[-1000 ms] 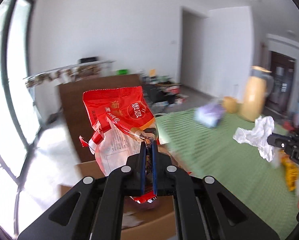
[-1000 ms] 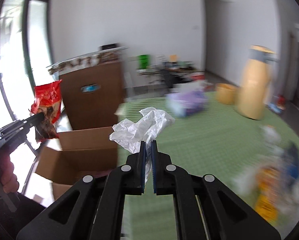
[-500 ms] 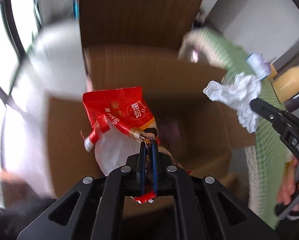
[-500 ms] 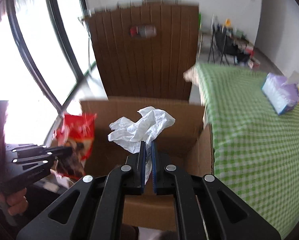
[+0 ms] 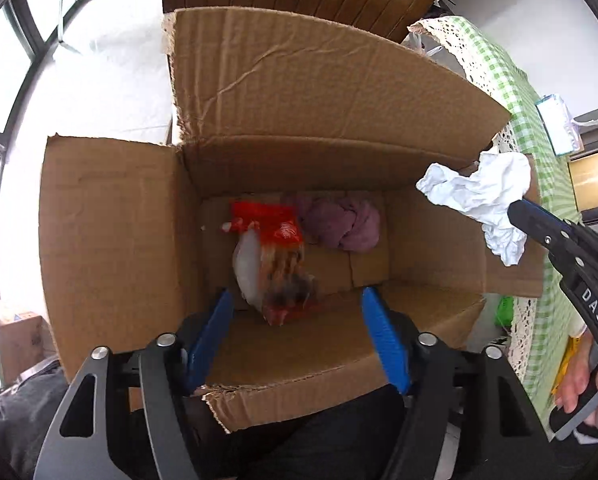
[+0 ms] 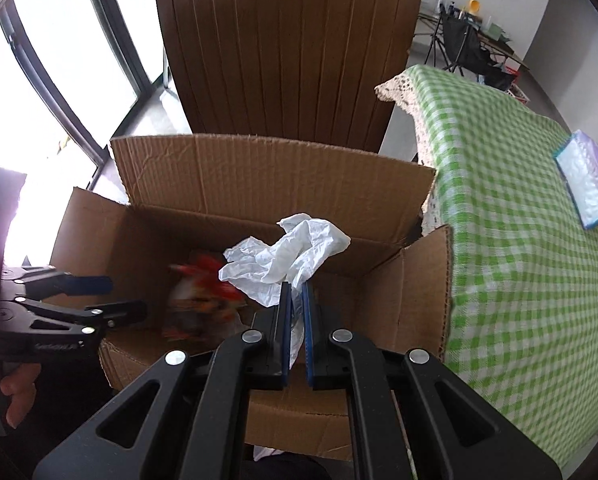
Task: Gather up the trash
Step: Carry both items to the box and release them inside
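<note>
1. My left tongs (image 5: 295, 312) have just sprung open; the red snack wrapper (image 5: 273, 256) sits loose inside the cardboard box (image 5: 111, 216), beside a purple wad (image 5: 339, 220).
2. My right tongs (image 6: 295, 292) grip the crumpled white tissue (image 6: 287, 256) over the box; I judge it goes in next.

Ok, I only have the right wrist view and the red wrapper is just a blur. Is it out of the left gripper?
Observer: Yes. The left gripper has just been opening its fingers, and the red snack wrapper is down inside the cardboard box, touching neither finger.
Operator: Anything else already in there?
Observer: A crumpled purple bundle lies at the back of the box floor, right beside the wrapper.
</note>
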A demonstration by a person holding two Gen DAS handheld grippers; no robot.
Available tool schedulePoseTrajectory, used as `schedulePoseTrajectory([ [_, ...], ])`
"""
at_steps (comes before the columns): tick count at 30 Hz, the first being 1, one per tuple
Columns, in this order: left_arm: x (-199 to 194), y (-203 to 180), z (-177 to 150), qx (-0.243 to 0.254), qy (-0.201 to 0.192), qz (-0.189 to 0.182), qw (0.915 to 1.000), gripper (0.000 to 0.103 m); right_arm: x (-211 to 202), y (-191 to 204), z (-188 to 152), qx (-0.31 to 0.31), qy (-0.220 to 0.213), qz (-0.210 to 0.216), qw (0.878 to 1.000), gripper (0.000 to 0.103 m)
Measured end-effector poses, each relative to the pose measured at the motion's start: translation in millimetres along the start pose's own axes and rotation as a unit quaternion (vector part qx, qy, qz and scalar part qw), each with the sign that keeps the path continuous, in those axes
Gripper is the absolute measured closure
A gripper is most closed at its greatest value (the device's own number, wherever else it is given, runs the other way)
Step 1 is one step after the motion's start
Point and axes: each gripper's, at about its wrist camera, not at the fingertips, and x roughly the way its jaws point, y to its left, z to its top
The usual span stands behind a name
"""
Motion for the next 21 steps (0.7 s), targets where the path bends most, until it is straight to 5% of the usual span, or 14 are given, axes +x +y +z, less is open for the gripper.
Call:
schedulePoseTrajectory([
  [3,1,3,-5,-0.003,-0.009,0.002,1.0,0.029,8,2,4,-0.007,0.019,-0.011,1.0,0.087],
  [5,-3,3,-5,-0.001,-0.019,0.008,0.9998,0.028,13,3,7,-0.004,0.035,-0.026,0.999,0.017],
  [21,-36,5,-10,-0.006,-0.084,0.014,0.9963,0.026,16,5,9,0.005,0.055,-0.021,0.998,0.015],
])
